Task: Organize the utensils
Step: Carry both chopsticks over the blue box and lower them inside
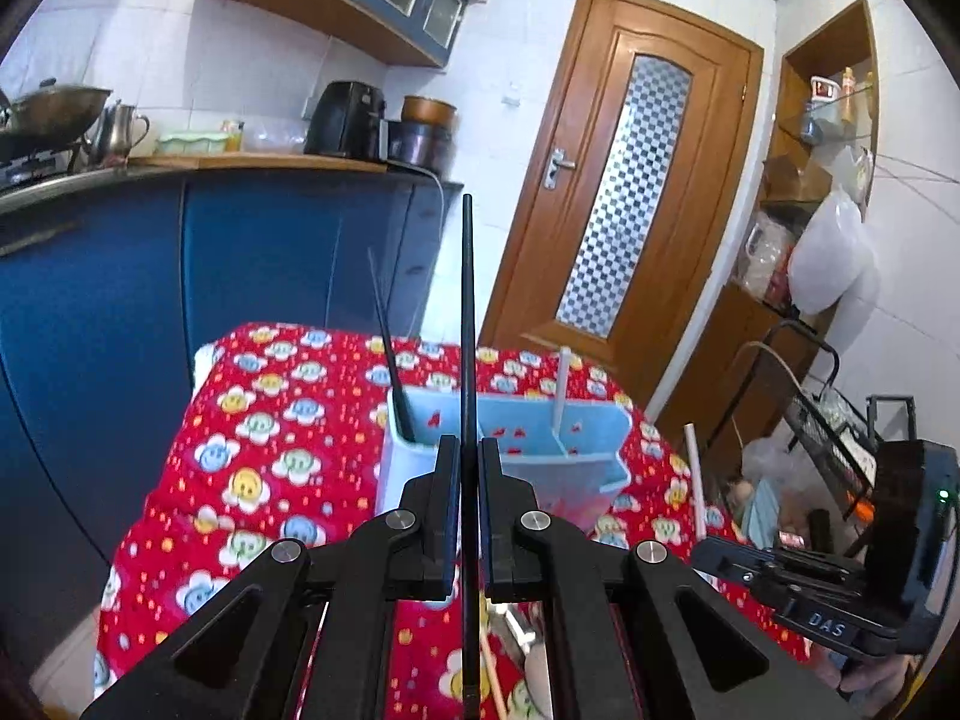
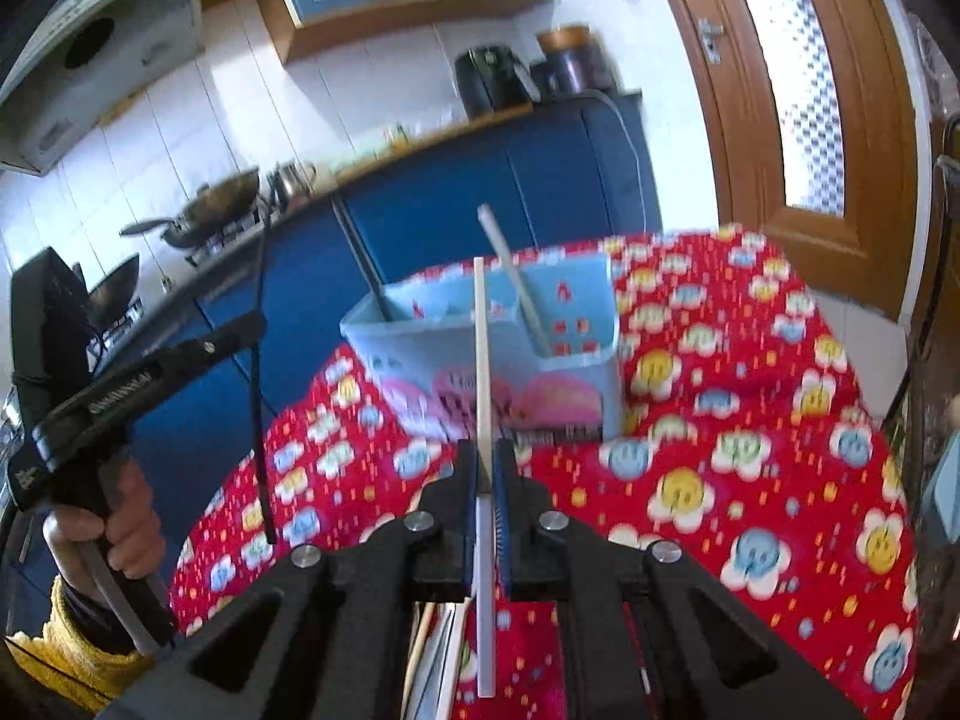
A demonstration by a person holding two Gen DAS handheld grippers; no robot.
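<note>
One label, seemingly "DAS", on right gripper [image 1: 696,450] body; holder [image 2: 576,354] print blurred

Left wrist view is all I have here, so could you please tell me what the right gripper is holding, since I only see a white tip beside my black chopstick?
Observer: The right gripper is shut on a white chopstick, which points up toward the blue holder.
Operator: Thank you. Does the holder's front carry any marking?
Observer: Yes, a pink picture is printed on the wall facing us; the blur hides what it shows.
Operator: And what carries my left gripper?
Observer: A hand with a yellow sleeve grips its handle; the left gripper is shut on the black chopstick.
</note>
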